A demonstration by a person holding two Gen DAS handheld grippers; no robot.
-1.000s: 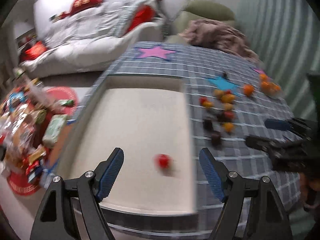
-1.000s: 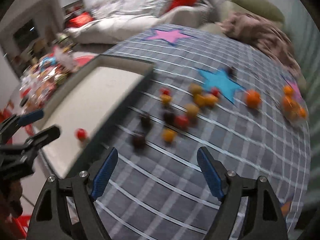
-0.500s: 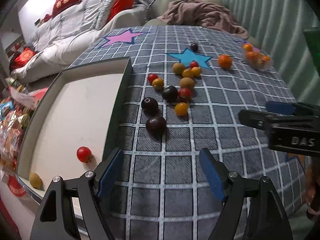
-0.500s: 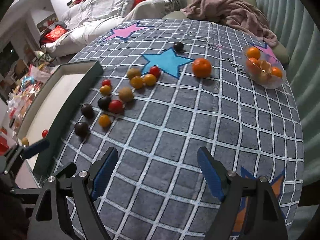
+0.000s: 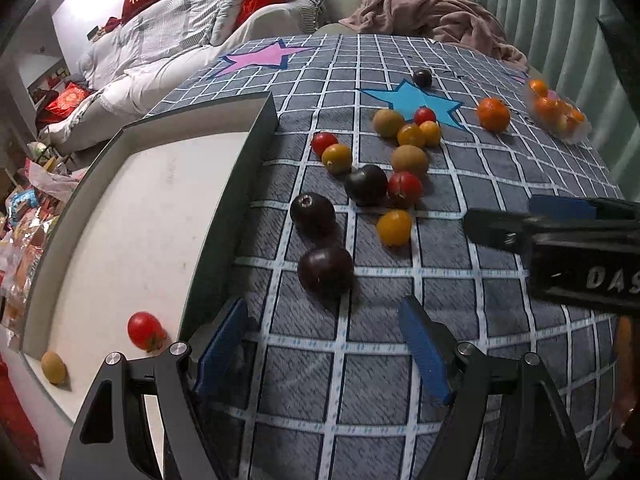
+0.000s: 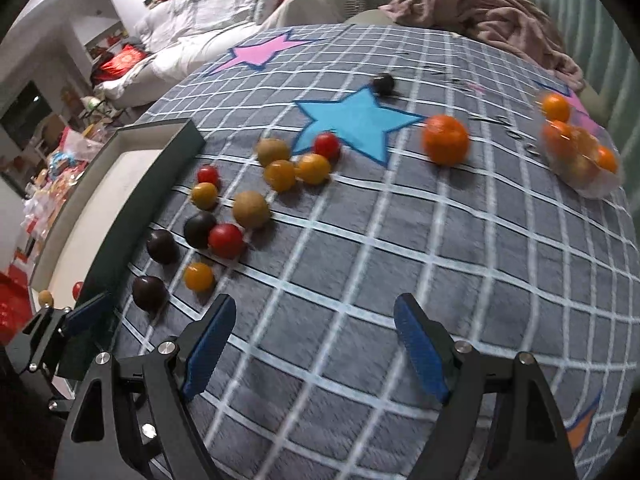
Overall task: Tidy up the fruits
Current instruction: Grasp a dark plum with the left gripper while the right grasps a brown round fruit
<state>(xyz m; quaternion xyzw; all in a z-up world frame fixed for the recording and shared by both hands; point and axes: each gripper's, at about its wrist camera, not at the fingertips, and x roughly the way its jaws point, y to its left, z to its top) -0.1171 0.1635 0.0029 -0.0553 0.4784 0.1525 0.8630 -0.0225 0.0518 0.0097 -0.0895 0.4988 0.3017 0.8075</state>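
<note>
A: What can go wrong from here?

B: The left gripper (image 5: 324,344) is spread wide and holds nothing. The nearest dark plum (image 5: 325,270) lies just ahead of it, at 12 o'clock, on the grid-patterned cloth (image 5: 400,380) of the bench. The plum is round, so I think 1 pad arriving before the other could push it and make it roll. A 2nd dark plum (image 5: 312,213) sits close behind, toward 11 o'clock, and could be knocked too.

A: And the other one?

B: The right gripper (image 6: 316,340) is also spread and empty, over bare cloth. A yellow tomato (image 6: 198,276) lies at 10 o'clock from it. The 2 grippers are near each other, so they may collide if both go for the same group.

A: What is in the containers?

B: The white tray (image 5: 240,184) with the dark rim stands at 9 o'clock of the pile. It holds 1 red tomato (image 5: 145,330) and 1 small brownish-yellow fruit (image 5: 53,367), both near its close edge. The clear plastic container (image 6: 580,152), far at 1 o'clock, holds several small oranges. 1 orange (image 6: 446,140) lies loose beside it.
</note>
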